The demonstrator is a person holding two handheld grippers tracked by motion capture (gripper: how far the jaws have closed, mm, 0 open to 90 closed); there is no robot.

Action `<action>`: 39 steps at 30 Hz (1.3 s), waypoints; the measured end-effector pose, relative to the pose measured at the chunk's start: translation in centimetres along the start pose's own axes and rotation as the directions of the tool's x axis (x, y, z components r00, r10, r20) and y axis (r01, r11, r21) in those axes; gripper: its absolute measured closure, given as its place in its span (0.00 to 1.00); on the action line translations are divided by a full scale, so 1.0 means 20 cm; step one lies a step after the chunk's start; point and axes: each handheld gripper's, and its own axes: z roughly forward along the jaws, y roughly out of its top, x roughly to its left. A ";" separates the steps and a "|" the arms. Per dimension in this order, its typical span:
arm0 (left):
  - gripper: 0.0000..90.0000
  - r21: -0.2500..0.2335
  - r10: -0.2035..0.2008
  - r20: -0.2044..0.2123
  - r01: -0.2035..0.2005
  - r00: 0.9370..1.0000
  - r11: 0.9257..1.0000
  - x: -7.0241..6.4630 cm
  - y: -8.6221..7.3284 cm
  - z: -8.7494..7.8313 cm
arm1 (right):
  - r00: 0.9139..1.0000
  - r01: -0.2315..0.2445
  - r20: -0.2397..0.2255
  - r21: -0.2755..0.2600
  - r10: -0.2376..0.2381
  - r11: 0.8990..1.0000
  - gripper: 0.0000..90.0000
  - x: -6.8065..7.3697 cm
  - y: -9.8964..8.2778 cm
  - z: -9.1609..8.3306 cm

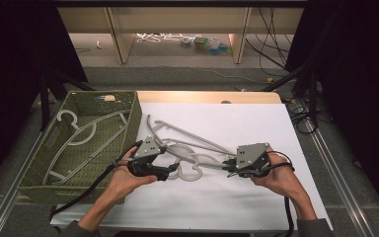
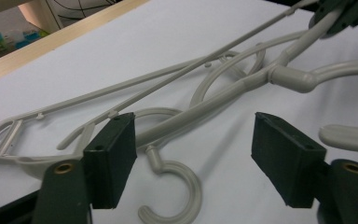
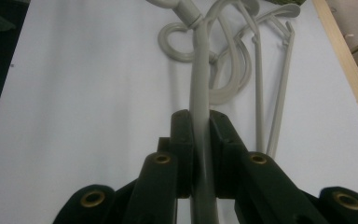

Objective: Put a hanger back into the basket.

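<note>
The right claw [image 3: 199, 135] grips the arm of a pale grey plastic hanger [image 1: 197, 159] mid-desk. The left claw [image 2: 193, 158], open, should clamp its near arm squarely before lifting toward the left woven green basket [image 1: 128, 128].

Dim, soft-focus pictures; dark side edges.

Black tool [image 3: 198, 154] jaws, brass screws, perhaps grey sleeves
</note>
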 end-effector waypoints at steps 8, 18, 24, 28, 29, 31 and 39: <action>0.38 0.022 0.081 -0.030 -0.081 0.996 0.997 0.01 -0.02 0.05 | 1.000 0.020 -0.013 -0.004 -0.020 1.000 0.91 0.01 0.02 -0.01; 0.40 0.028 0.143 -0.012 -0.143 0.990 0.989 -0.01 -0.03 0.08 | 0.999 0.028 -0.017 -0.039 -0.029 0.999 0.91 0.02 0.05 -0.06; 0.40 0.026 0.150 -0.001 -0.150 0.989 0.988 -0.03 -0.04 0.10 | 0.999 0.039 -0.025 -0.044 -0.040 0.998 0.91 0.02 0.07 -0.04; 0.41 0.029 0.198 0.026 -0.198 0.980 0.980 -0.08 -0.03 0.13 | 0.998 0.052 -0.030 -0.043 -0.053 0.998 0.91 0.03 0.08 -0.03; 0.42 0.013 0.190 0.039 -0.191 0.981 0.982 -0.08 -0.02 0.14 | 0.998 0.045 -0.040 -0.046 -0.047 0.998 0.91 0.03 0.08 -0.03; 0.45 0.018 0.206 0.038 -0.207 0.978 0.978 -0.08 -0.03 0.14 | 0.998 0.048 -0.044 -0.041 -0.050 0.998 0.91 0.03 0.08 -0.03; 0.64 -0.028 0.288 0.074 -0.287 0.955 0.958 -0.08 -0.04 0.16 | 0.997 0.048 -0.060 -0.064 -0.051 0.997 0.91 0.03 0.07 -0.02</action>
